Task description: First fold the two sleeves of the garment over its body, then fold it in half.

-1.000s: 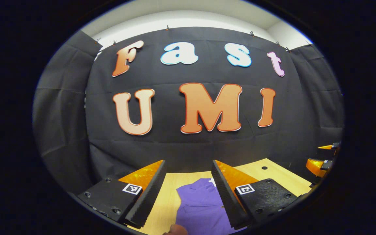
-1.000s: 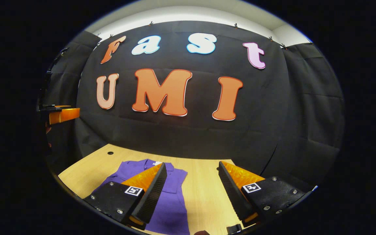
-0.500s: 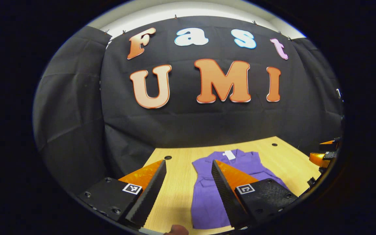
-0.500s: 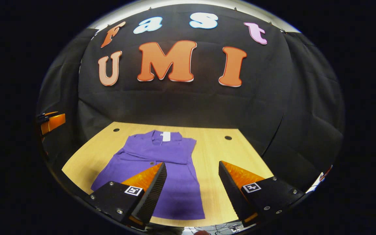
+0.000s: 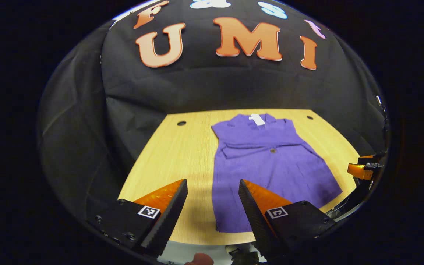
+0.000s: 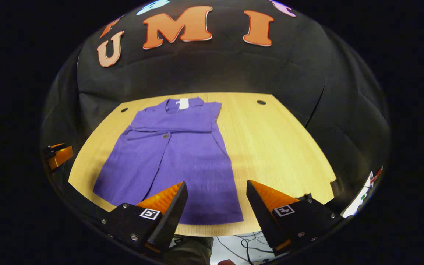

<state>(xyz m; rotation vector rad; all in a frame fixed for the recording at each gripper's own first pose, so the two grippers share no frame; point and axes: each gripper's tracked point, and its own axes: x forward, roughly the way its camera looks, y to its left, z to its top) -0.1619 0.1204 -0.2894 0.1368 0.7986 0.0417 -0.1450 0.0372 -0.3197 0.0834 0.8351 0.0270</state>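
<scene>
The purple garment [image 5: 271, 165] lay flat on the wooden tabletop [image 5: 175, 154], collar toward the black cloth wall and hem toward the near edge. I could see its white neck label [image 5: 257, 119] at the collar, and a small button [image 6: 165, 136] midway down the upper body. A sleeve lay across the chest as a horizontal band, so the shape looked narrow at the shoulders and flared toward the hem. In the right gripper view the hem [image 6: 197, 217] sat just short of the near tabletop edge.

My left hand-held gripper [image 5: 212, 217] hung above the near edge, its jaws wide apart with nothing between them; the garment's lower left corner showed in the gap beside the right-side finger, but I could not tell any contact. My right hand-held gripper [image 6: 215, 217] was likewise spread open and empty, poised over the hem's right corner and the bare wood beside it.

Each camera caught the other hand-held gripper at the rim of its picture, off to the side of the tabletop. Round holes [image 6: 261, 102] marked the far corners of the tabletop. Below the near edge I saw pale floor with some dark cables [image 6: 245, 244].
</scene>
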